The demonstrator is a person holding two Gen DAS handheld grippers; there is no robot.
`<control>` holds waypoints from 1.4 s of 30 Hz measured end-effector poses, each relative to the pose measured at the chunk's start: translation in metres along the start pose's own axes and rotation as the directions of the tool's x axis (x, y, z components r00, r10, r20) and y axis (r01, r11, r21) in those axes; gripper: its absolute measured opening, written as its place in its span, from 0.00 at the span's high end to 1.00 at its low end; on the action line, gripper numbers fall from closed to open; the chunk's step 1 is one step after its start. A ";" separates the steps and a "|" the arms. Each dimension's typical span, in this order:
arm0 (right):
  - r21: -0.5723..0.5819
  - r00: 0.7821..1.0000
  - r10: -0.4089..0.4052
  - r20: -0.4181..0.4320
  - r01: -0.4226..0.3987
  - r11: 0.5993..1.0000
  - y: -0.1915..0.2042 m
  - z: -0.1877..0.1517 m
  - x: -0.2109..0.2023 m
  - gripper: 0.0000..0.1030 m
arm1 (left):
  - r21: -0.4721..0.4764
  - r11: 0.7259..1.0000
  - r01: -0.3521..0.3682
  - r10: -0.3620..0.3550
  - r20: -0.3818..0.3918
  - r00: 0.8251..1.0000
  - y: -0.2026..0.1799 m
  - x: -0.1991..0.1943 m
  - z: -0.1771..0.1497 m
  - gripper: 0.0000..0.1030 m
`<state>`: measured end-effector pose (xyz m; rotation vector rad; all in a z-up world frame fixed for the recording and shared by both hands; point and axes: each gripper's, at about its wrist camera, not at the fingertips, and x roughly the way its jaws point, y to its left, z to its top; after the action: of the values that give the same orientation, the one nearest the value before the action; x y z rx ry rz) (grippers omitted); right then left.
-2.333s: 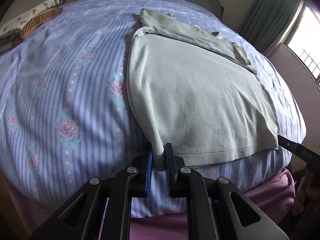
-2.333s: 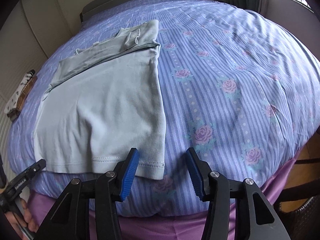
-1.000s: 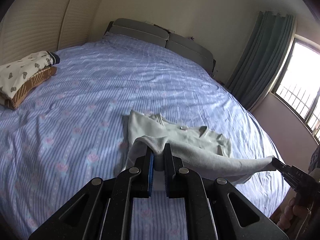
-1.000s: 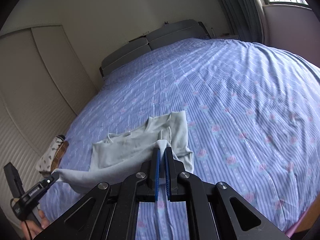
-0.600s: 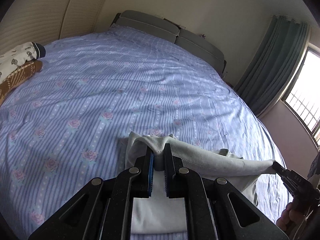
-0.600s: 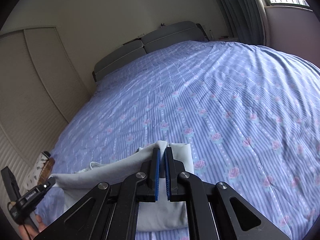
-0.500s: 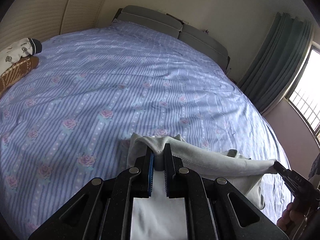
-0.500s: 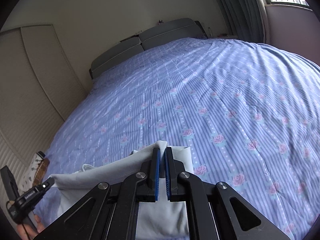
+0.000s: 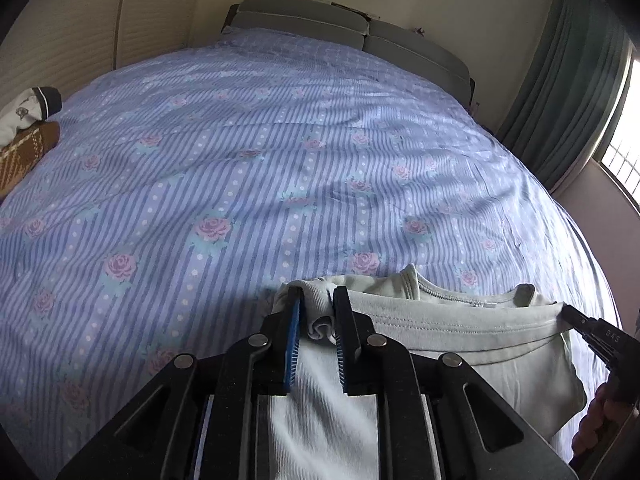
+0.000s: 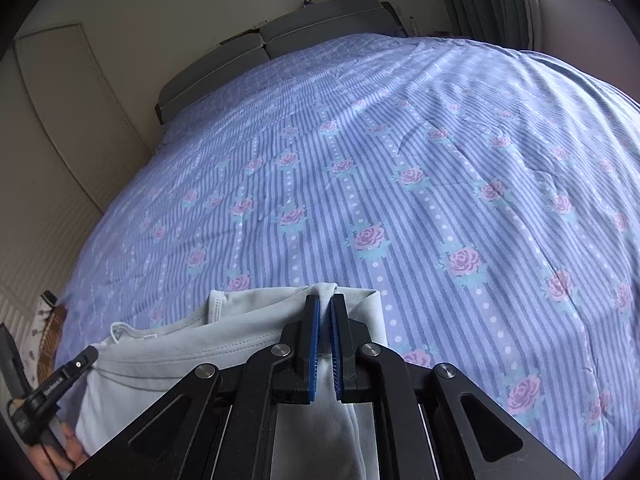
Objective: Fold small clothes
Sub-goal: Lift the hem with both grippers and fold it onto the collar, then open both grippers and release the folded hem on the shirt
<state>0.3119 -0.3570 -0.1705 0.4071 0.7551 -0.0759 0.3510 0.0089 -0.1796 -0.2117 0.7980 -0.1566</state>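
Observation:
A pale grey-green shirt (image 9: 460, 332) lies folded over on itself on the striped, rose-patterned bed (image 9: 240, 160), its hem laid up by the collar. My left gripper (image 9: 317, 300) is low over the hem's left corner. Its jaws are opening, and the bunched corner sits loosely between the blue pads (image 9: 293, 344). My right gripper (image 10: 325, 304) still pinches the hem's right corner of the shirt (image 10: 180, 344), with its jaws just starting to part. Each view catches the other gripper's tip at the far corner of the hem: the right gripper (image 9: 576, 320), the left gripper (image 10: 86, 356).
Folded clothes (image 9: 24, 128) are stacked at the bed's left edge. A grey headboard (image 9: 340, 32) closes the far end, with green curtains (image 9: 568, 92) and a window to the right. A person's hand (image 9: 600, 412) holds the right gripper.
Both grippers carried the shirt's hem forward and down until it lies over the collar end. The left jaws have since parted around the corner; the right ones still hold.

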 end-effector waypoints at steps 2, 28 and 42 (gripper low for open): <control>-0.024 1.000 -0.014 0.018 0.015 1.000 0.004 -0.001 -0.008 0.71 | 0.039 0.999 -0.022 0.021 0.023 1.000 -0.004 -0.014 -0.004 0.69; -0.408 0.994 -0.082 -0.067 0.048 0.912 0.097 -0.053 0.017 0.53 | 0.156 0.988 -0.005 0.021 -0.099 0.995 -0.026 0.011 -0.007 0.50; -0.328 0.992 -0.129 -0.005 0.120 0.937 0.092 0.014 0.038 0.53 | 0.048 0.997 -0.056 0.060 -0.095 0.994 0.005 0.025 0.034 0.50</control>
<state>0.3682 -0.2747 -0.1565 0.0432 0.8033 -0.0625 0.3930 0.0131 -0.1748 -0.1386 0.8948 -0.1310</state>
